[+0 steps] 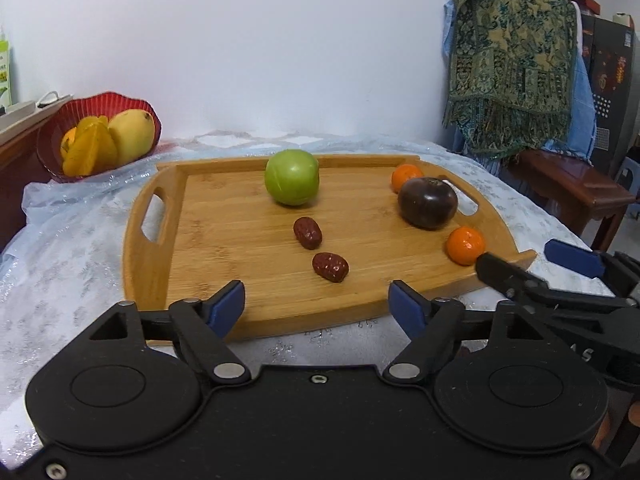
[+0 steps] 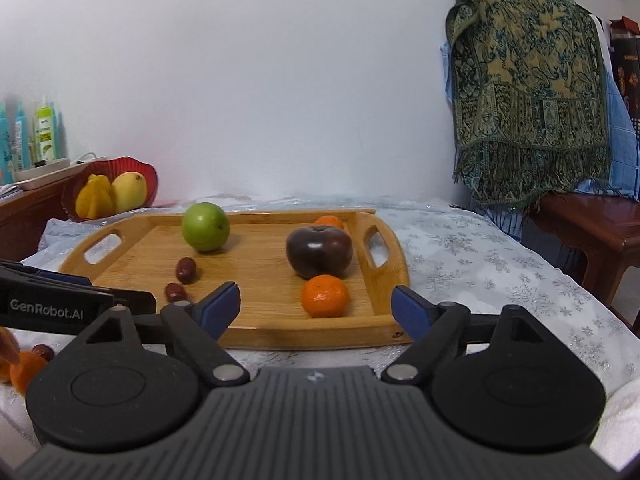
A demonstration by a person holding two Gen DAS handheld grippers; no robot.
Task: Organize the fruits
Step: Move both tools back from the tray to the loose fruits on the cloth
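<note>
Far left, on a dark wooden side cabinet (image 1: pixel 16 148) — a red fluted bowl (image 1: pixel 52 140) holding a mango (image 1: pixel 132 136) and yellow star-fruit pieces (image 1: pixel 86 148). Moving right, the bamboo tray (image 1: pixel 168 256) lies long side toward both tools, on a pale plastic-covered tablecloth (image 1: pixel 60 264). On its board: green apple (image 1: pixel 292 176) near the back rim; two red dates (image 1: pixel 307 233) toward the front, one behind the other, the near one (image 1: pixel 330 267) with its long axis running left-right and slightly tilted. Left gripper (image 1: pixel 316 304) hangs just off the tray's front edge, jaws standing wide, nothing between the pads; the near date sits directly ahead, just past the fingertips — closest target for this hand in my judgement. Right of centre: dark purple-brown round fruit (image 1: pixel 427 202), one mandarin (image 1: pixel 406 176) behind it, a second mandarin (image 1: pixel 465 245) in front at the tray's right front corner. Right gripper (image 2: pixel 316 308) also spread wide and empty; in its view the front mandarin (image 2: pixel 325 295) lies straight ahead between the finger lines, so the right hand is the nearer one for it. A further mandarin and date lie off the tray at lower left of the right wrist view. Room: plain white wall, patterned green fringed cloth (image 1: pixel 508 64) draped at right above a reddish wooden bench (image 1: pixel 568 184).
</note>
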